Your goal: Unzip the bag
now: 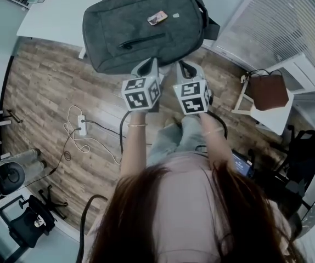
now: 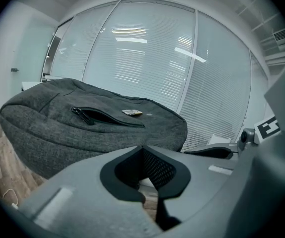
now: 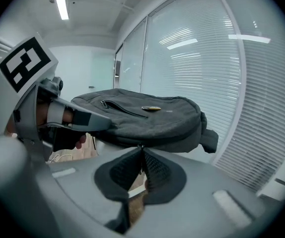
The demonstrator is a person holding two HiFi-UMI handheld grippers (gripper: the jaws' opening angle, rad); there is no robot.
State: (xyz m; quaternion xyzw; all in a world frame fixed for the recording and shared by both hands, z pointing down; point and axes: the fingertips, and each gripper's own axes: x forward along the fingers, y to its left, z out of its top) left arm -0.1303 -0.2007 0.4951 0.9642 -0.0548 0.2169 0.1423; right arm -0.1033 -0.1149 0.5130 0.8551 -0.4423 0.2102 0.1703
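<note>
Well, in the head view I see the grey bag (image 1: 146, 26) lying on the white table (image 1: 53, 15) at the top, with the left gripper (image 1: 149, 63) and right gripper (image 1: 186, 66) side by side at its lower edge. In the left gripper view the jaws are clenched on nothing, and the bag sits centre left. In the right gripper view the jaws are pressed together too, with their tips at the bag's near seam.

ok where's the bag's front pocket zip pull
Head view: the zip pull is at the pocket slit's left end on the grey bag, just beyond the left gripper.
</note>
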